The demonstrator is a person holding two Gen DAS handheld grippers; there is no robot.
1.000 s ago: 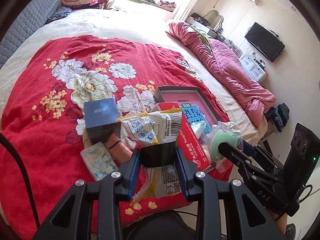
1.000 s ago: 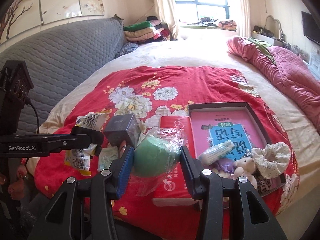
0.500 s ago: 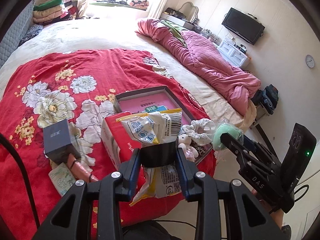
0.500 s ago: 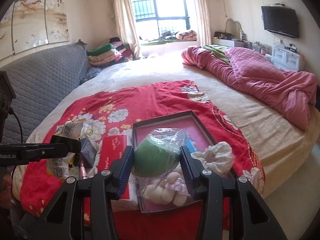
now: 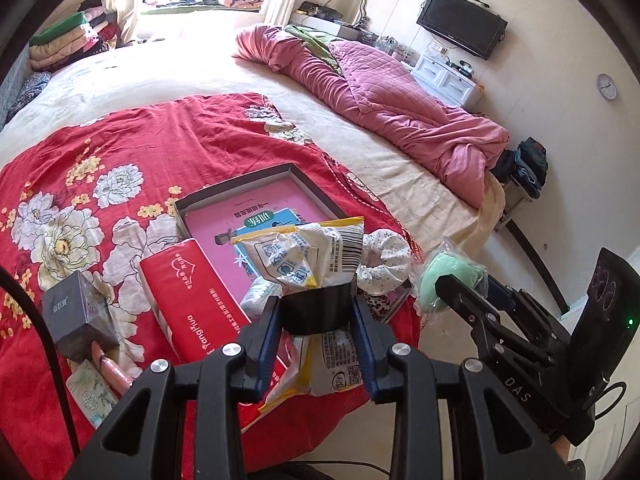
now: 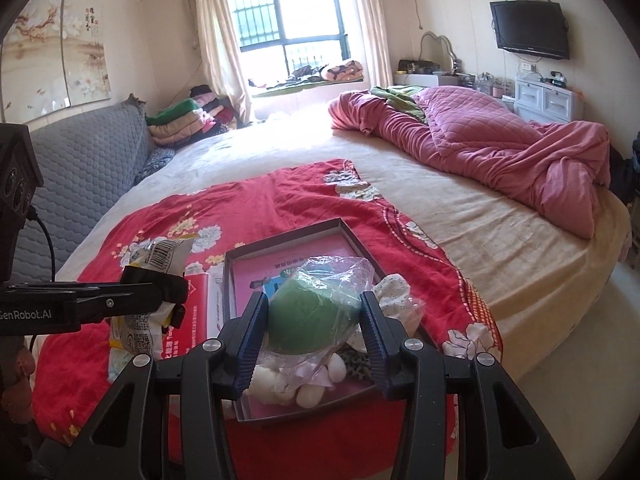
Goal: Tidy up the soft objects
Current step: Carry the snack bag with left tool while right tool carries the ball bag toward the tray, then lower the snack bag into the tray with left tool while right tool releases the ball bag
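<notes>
Left gripper [image 5: 316, 316]: jaws clenched on a crumpled white-and-yellow snack packet [image 5: 308, 256] wrapped by a black band [image 5: 318, 308]. The blue pads press the band from both sides; the packet's barcoded top stands above the jaws and its lower end hangs below them. The packet is held clear of the bed, over the near edge of the shallow dark box [image 5: 236, 188].

Right gripper [image 6: 312, 316]: jaws clenched on a green soft ball in a clear plastic bag [image 6: 316, 312]. The ball sits squarely between the two pads, bag film bunching above and trailing below. It is held above the near end of the same box [image 6: 288, 232].

In the box: a pink booklet [image 5: 256, 216], a white frilled scrunchie [image 5: 384, 260], and a small plush toy [image 6: 288, 384] directly beneath the ball.

On the red floral blanket [image 5: 120, 148], left of the box: a red tissue pack [image 5: 188, 292] touching the box side, and a dark cube box [image 5: 76, 312] beside it.
</notes>
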